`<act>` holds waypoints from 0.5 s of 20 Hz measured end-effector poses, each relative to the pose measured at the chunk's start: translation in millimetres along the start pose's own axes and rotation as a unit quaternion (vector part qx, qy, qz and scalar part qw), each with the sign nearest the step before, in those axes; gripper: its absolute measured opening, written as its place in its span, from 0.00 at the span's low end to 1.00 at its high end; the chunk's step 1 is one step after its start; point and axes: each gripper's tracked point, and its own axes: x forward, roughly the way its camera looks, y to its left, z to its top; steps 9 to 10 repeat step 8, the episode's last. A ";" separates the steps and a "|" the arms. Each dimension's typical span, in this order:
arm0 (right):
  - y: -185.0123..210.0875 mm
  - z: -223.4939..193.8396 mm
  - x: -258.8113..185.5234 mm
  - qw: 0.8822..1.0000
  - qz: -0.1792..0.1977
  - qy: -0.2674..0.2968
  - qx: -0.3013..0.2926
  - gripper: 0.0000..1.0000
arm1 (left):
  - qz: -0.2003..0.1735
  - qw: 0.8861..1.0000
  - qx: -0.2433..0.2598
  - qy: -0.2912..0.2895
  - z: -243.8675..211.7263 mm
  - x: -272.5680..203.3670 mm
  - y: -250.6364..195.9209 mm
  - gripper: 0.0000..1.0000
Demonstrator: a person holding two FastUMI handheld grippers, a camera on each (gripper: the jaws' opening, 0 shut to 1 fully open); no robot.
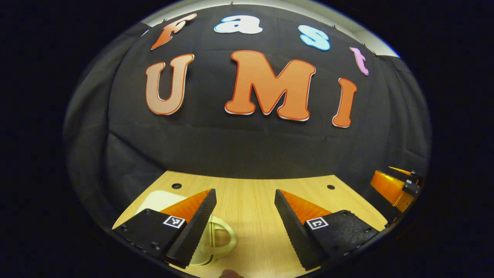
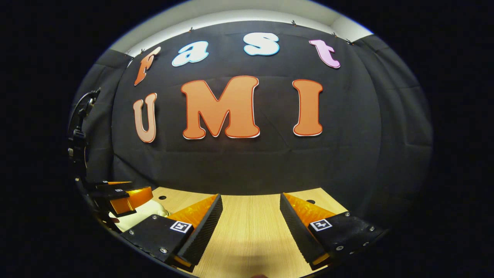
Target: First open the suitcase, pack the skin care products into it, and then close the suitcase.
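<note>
While both my grippers hover spread and empty over the wooden table (image 2: 251, 231), left gripper (image 1: 245, 220) and right gripper (image 2: 251, 226), the cream suitcase (image 1: 222, 239) lies low by my left fingers; whether it is unopened or closed again, I cannot tell.

The suitcase (image 1: 162, 200) is a pale cream, smooth-shelled case lying flat on the light wooden table (image 1: 247, 200), at its left side in the left gripper view. Only a rounded corner of its top shows there, close to the table's near left edge. A cream loop handle (image 1: 222, 241) juts from its side, resting low over the wood. In the right gripper view the same cream shell (image 2: 141, 216) shows far left on the table, its rounded edge partly hidden. Whether the lid is latched cannot be told.
</note>
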 end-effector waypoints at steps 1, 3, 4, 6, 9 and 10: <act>0.7 2.9 -1.0 1.000 0.003 -0.008 -0.011 0.96 | 0.003 1.000 0.006 -0.009 2.1 -3.2 0.9 0.98; 4.1 6.0 -3.7 0.999 0.015 -0.018 -0.025 0.96 | 0.012 0.999 0.009 -0.037 9.7 -9.0 -1.8 0.98; 4.5 5.1 -3.8 0.999 0.019 -0.021 -0.029 0.95 | 0.015 0.998 0.010 -0.057 14.2 -16.7 -4.1 0.98; 5.2 2.1 -4.3 0.999 0.023 -0.024 -0.040 0.95 | 0.018 0.995 0.025 -0.092 22.4 -25.4 -13.9 0.98; 7.3 -3.6 -4.7 0.998 0.029 -0.019 -0.046 0.95 | 0.011 0.995 0.042 -0.090 19.5 -26.6 -23.3 0.98; 7.3 -3.6 -4.7 0.998 0.029 -0.019 -0.046 0.95 | 0.011 0.995 0.042 -0.090 19.5 -26.6 -23.3 0.98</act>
